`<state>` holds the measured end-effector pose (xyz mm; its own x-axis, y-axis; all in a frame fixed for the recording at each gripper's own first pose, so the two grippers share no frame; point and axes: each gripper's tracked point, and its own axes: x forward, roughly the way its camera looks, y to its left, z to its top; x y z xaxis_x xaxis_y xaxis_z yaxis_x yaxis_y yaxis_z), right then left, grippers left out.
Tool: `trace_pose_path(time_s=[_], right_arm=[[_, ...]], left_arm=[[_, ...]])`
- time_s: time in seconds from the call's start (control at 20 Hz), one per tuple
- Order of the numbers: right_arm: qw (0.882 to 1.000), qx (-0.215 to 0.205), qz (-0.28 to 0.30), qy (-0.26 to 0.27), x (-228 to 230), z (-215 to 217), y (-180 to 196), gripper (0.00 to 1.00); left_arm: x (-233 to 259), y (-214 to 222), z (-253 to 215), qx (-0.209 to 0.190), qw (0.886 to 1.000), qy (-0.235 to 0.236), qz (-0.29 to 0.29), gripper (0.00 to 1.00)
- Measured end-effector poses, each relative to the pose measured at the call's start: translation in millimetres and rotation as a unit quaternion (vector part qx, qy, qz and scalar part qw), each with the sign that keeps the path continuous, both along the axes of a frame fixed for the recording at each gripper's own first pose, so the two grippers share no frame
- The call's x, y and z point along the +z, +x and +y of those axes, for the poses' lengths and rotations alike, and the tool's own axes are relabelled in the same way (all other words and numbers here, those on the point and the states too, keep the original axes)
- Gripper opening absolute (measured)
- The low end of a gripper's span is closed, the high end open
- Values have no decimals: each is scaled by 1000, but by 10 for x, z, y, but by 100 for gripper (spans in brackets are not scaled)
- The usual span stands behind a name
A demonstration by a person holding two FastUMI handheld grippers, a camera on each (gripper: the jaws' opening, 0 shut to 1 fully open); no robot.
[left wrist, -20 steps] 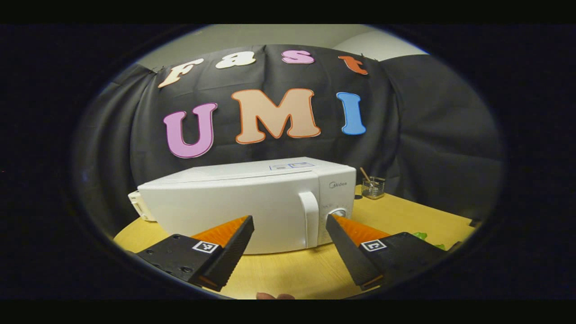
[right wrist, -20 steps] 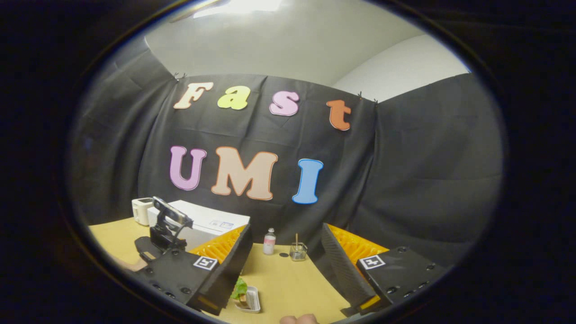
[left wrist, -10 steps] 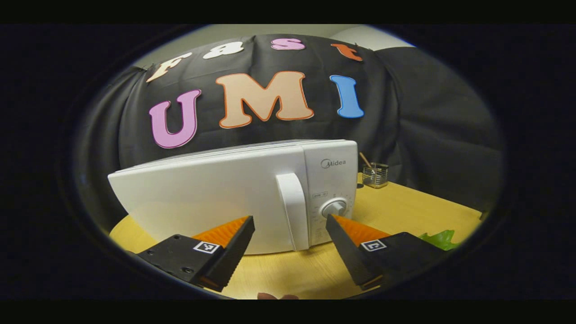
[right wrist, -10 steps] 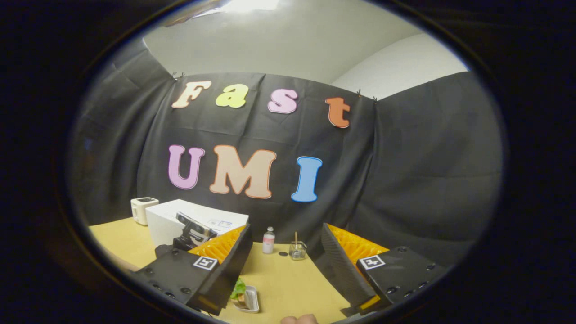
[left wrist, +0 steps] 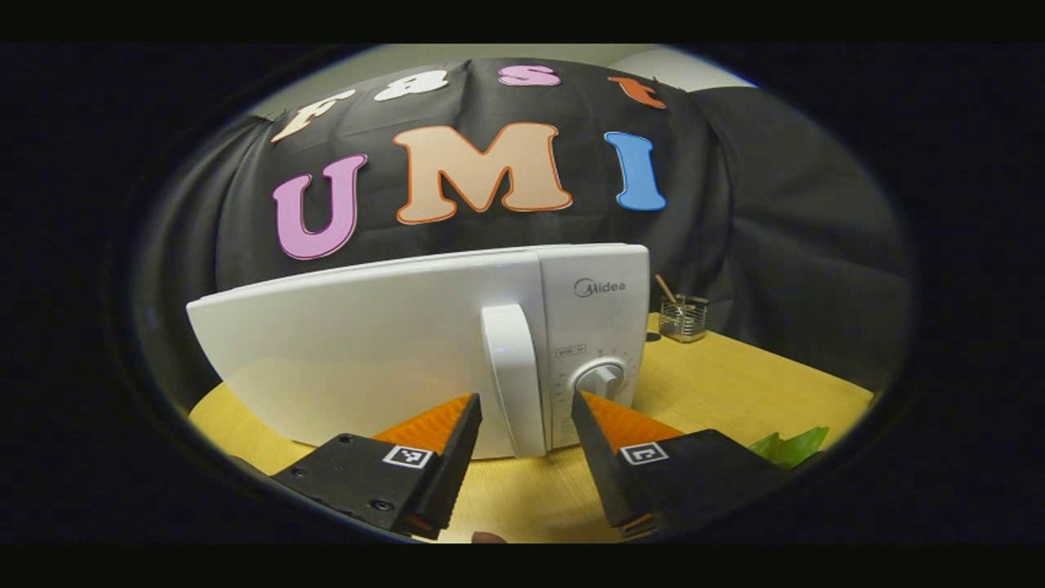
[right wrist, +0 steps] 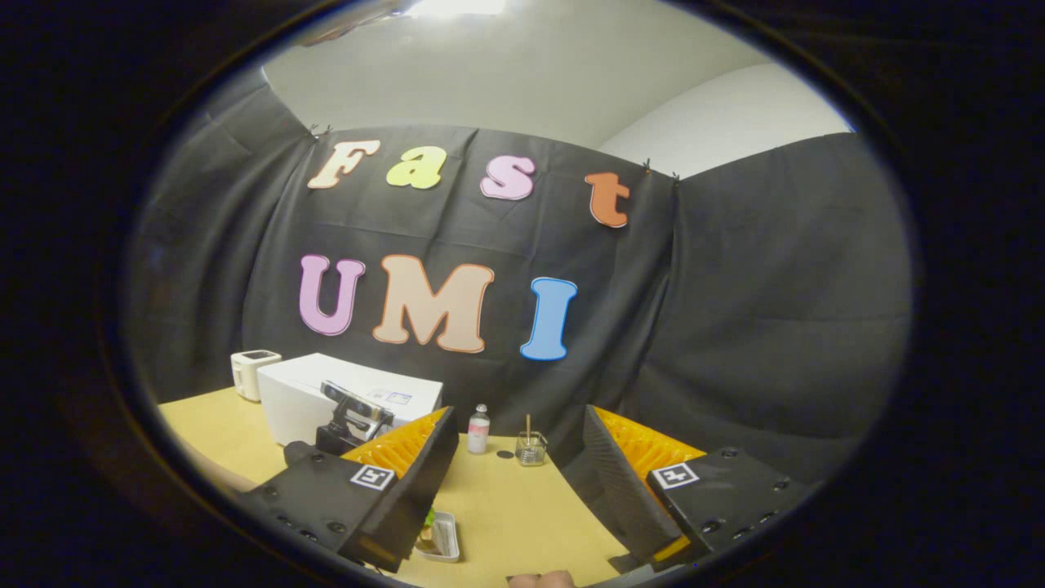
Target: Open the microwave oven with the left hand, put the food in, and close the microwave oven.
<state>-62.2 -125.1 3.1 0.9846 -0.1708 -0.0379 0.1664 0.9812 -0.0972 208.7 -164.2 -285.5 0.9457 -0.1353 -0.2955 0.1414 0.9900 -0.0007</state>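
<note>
Here, the left gripper faces the closed microwave, fingers parted either side of its handle.

In the left gripper view the door handle stands upright at 12 o'clock from the gap between the fingers, which straddle it but grip nothing (whether they touch it cannot be told). The dial sits at about 1 o'clock, just above the right-hand finger. A glass jar stands on the table at 2 o'clock; green food peeks in at 4 o'clock. In the right gripper view the right gripper hangs wide apart and empty, a white tray at 7 o'clock beside its left-hand finger, a small bottle ahead.
</note>
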Motion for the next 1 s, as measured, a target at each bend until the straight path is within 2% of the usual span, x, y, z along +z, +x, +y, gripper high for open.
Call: trace_pose_path(time_s=[0.05, 0.25, 0.35, 0.4, 0.5, 0.65, 0.8, 0.95, 1.0], right_arm=[[1000, -1, 3, 2, -23, -4, -2, 96], [1000, 2, 3, -3, -4, -19, -8, 97], [1000, 3, 3, -5, 10, -16, -11, 96], [1000, 3, 3, -4, -8, -19, -12, 96], [1000, 2, 8, -4, -44, -26, -30, 96], [1000, 5, 6, -3, -13, -8, -52, 97], [1000, 6, 3, 8, -3, -7, -70, 98], [1000, 10, -8, 15, 77, 28, -92, 97], [1000, 11, -14, 4, 109, 27, -92, 96]], left_arm=[[2, 4, 1, 2, 1000, -1, 1, 70], [-4, 22, 32, 6, 1000, 1, 3, 64], [-18, 63, 47, 5, 1000, -2, 5, 53], [-37, 61, -8, -1, 1000, -4, 7, 40], [-35, 65, 17, -1, 1000, 4, 10, 25], [-39, 53, -27, -20, 1000, -16, 15, 17], [-32, 46, -20, -36, 999, -15, 19, 2], [-18, 31, -19, -27, 998, -42, 29, 2], [-42, 3, -34, -35, 998, -30, 38, 2]])
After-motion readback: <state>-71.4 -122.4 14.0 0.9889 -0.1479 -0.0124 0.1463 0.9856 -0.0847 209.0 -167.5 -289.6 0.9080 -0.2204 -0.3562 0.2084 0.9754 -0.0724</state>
